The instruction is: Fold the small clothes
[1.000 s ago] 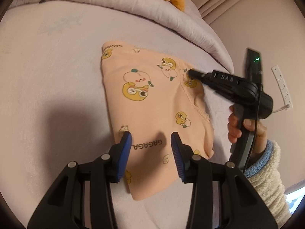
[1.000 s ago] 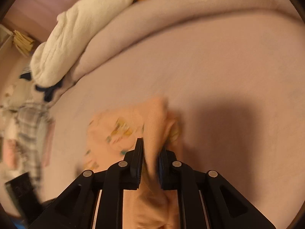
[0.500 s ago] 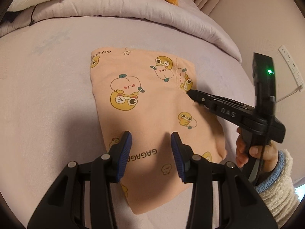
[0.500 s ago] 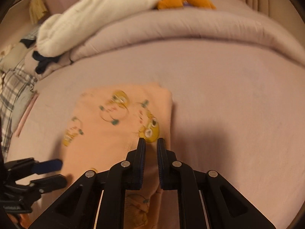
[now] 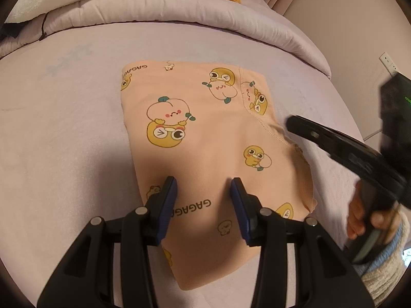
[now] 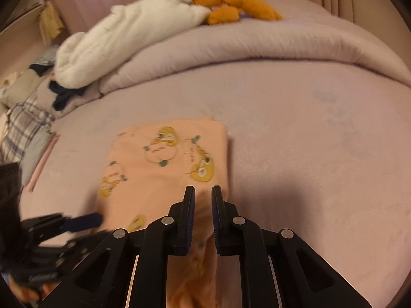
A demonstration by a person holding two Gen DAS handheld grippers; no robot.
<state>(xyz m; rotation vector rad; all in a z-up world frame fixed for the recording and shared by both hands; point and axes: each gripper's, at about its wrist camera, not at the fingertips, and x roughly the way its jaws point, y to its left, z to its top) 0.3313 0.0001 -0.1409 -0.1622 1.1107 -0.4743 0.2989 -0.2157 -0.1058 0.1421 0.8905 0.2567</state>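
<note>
The right claw [image 6: 203, 192] has let go of the cloth [image 5: 205, 138] and now stands released at its near edge. The fold lies flat on the bed [image 5: 64, 128], just ahead of the open left claw [image 5: 203, 187]; another fold likely follows.

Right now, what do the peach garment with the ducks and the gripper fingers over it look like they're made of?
The peach garment looks like soft matte knit, probably cotton: it lies limp, with a stitched seam and printed cartoons. The left gripper has fingers of matte black hard plastic, with blue ribbed pads, likely rubber.
</note>
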